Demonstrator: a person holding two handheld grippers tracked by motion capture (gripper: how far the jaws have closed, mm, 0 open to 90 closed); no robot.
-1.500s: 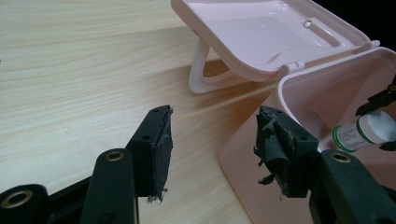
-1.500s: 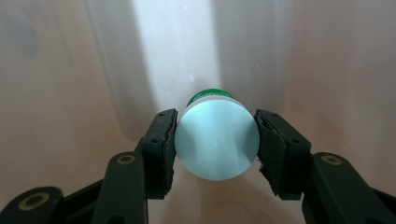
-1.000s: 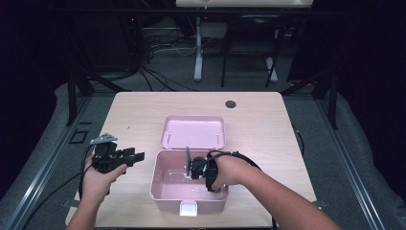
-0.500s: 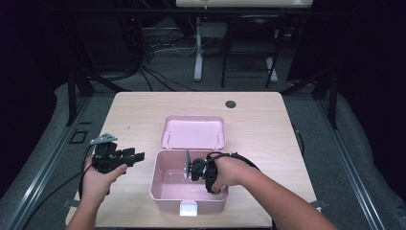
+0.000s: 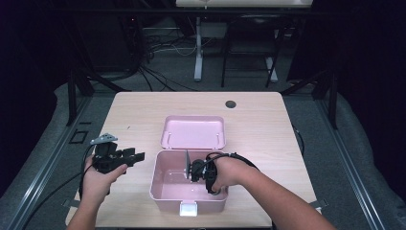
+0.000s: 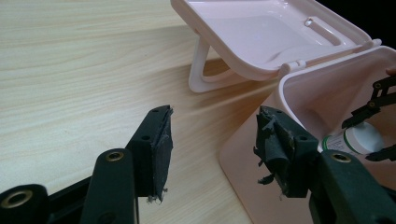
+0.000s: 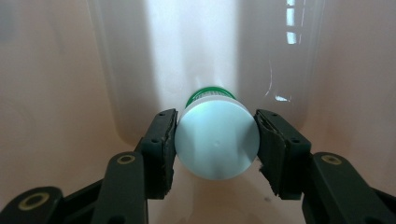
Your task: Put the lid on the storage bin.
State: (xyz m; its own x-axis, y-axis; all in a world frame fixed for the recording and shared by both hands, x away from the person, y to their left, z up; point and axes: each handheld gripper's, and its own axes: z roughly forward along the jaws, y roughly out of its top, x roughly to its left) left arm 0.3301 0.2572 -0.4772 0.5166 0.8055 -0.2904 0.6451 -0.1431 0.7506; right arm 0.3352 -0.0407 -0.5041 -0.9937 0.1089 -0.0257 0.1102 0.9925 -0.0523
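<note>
A: Status? Right gripper (image 7: pixel 215 140) clamped on the white-capped bottle (image 7: pixel 217 137), low inside the pink box (image 5: pixel 189 189).

B: Placing step, I'd say. Next: release, lift out. Left gripper (image 6: pixel 212 140) open, empty, beside the box.

Left gripper (image 6: pixel 212 140): 2 black jaws with frayed pads (image 6: pixel 273 140) and brass rivets behind them. A grey 3-cornered plate tops it; forearms sleeveless
</note>
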